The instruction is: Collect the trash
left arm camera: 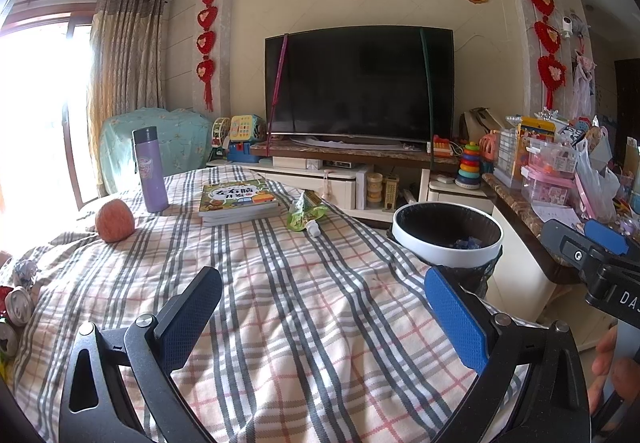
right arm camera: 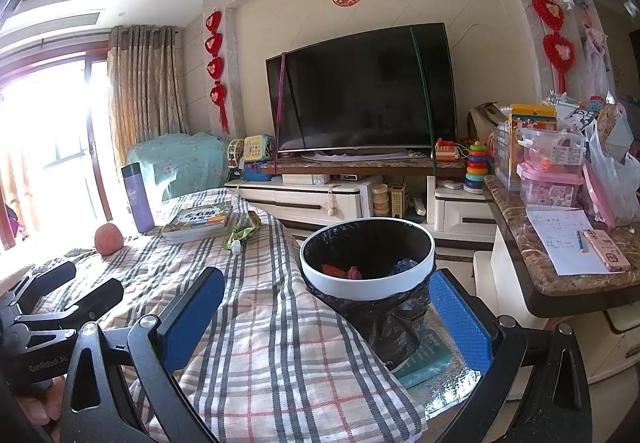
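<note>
Trash bin contents plain only from right wrist; crushed cans only from left; both grippers released.

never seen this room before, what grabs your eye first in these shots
The big dark television fills the far wall, flanked by strings of red heart ornaments. In front, a plaid-covered table carries a purple flask, a reddish fruit, a stack of children's books and a crumpled green wrapper. At its right edge stands a white-rimmed trash bin with a black liner, some trash already inside.
</note>
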The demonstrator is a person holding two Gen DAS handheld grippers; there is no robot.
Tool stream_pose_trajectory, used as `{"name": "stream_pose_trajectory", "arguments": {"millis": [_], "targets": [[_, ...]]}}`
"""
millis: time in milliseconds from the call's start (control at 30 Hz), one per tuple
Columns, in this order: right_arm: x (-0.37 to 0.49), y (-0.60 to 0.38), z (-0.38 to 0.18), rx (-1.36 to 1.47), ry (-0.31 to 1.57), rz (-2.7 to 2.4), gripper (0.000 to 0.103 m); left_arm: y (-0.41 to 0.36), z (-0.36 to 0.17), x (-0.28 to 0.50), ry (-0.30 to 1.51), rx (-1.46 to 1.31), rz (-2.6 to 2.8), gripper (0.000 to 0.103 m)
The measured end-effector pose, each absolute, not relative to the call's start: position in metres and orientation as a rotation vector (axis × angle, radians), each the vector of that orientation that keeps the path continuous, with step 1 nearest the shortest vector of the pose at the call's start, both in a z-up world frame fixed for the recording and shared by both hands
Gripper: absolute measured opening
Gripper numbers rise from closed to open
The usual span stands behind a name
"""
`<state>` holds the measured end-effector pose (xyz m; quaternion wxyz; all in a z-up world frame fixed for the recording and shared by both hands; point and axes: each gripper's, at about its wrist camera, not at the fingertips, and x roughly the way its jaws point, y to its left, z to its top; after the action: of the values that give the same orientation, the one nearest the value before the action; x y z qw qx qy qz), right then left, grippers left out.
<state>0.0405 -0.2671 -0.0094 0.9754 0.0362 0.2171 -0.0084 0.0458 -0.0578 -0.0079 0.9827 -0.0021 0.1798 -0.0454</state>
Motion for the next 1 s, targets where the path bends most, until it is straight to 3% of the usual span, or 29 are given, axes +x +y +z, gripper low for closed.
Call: {"name": "stream_pose_trajectory", "arguments": {"millis": [1000], "targets": [[0.041,-0.259,-0.009,0.08,0.44,-0.008,0.103,-0.056,-0.013,0.052,0.38,-0.01,-0.103,0.102]]}}
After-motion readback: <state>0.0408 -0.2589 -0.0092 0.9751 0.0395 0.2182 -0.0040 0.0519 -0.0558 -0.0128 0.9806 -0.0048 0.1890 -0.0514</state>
